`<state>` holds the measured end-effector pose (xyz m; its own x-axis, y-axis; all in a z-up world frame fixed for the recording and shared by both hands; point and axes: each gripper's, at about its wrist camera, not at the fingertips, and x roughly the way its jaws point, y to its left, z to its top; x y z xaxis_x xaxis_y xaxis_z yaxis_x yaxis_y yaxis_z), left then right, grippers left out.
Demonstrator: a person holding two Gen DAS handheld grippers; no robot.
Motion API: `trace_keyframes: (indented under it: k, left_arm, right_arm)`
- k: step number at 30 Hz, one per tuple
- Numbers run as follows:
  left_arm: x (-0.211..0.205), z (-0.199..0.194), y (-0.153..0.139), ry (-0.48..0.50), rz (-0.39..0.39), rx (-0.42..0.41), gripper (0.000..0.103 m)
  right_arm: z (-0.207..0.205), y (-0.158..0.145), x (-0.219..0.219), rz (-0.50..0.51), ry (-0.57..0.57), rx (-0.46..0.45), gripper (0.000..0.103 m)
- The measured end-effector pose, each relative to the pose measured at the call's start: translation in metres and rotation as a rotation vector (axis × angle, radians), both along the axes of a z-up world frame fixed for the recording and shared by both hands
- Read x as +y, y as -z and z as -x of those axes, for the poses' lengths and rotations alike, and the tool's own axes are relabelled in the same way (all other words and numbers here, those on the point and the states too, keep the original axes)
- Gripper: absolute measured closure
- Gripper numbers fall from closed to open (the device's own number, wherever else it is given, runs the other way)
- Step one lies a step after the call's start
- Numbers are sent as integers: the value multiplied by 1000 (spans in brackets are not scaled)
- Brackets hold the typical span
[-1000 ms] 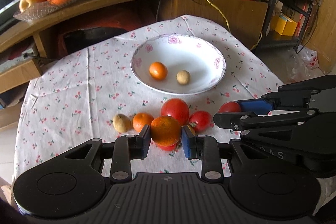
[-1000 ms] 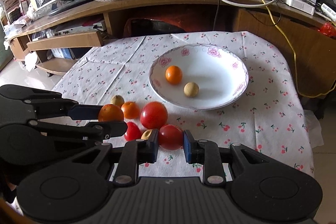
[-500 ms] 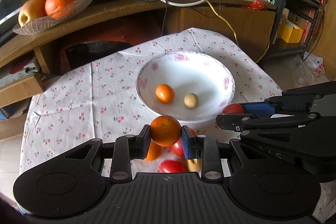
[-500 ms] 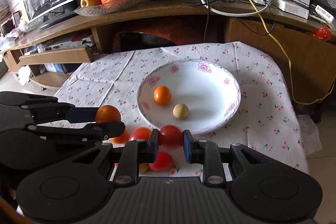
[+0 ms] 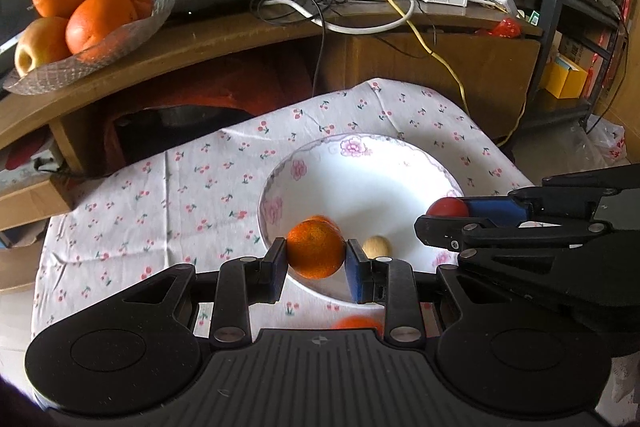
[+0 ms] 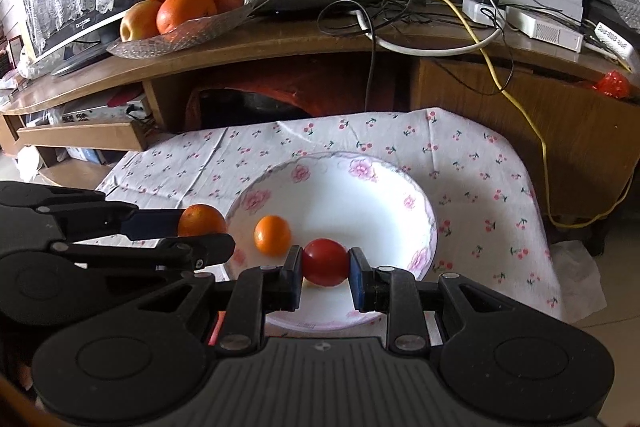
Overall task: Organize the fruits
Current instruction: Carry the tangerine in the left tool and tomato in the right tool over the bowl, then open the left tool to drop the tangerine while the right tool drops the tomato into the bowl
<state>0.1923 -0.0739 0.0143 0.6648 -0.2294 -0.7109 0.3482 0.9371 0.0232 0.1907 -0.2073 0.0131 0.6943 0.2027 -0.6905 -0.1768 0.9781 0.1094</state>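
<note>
Left gripper [image 5: 316,255] clamps an orange [image 5: 316,250] at frame centre over the bowl [image 5: 352,167]; right gripper [image 6: 325,263] clamps a tomato [image 6: 325,261] likewise.

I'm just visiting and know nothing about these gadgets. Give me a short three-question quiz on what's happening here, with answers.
1. True or false: the left gripper is shut on an orange.
2. What does the right gripper hold? A tomato, B apple, C potato.
3. Fill in: both fruits hang above the white ___.

Key: 1 true. 2 A, the tomato. 3 bowl, which already holds a small orange.
</note>
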Motion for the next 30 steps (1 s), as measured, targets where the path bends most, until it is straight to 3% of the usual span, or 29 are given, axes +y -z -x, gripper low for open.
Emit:
trace_keyframes:
  k: [14, 30]
  left_arm:
    - [-15, -34, 21, 4, -4, 44, 66]
    - [-17, -45, 30, -25, -21, 52, 65]
  right_arm:
    - [-38, 25, -14, 12, 42, 50, 76]
    - [-51, 39, -15, -7, 57, 76, 75]
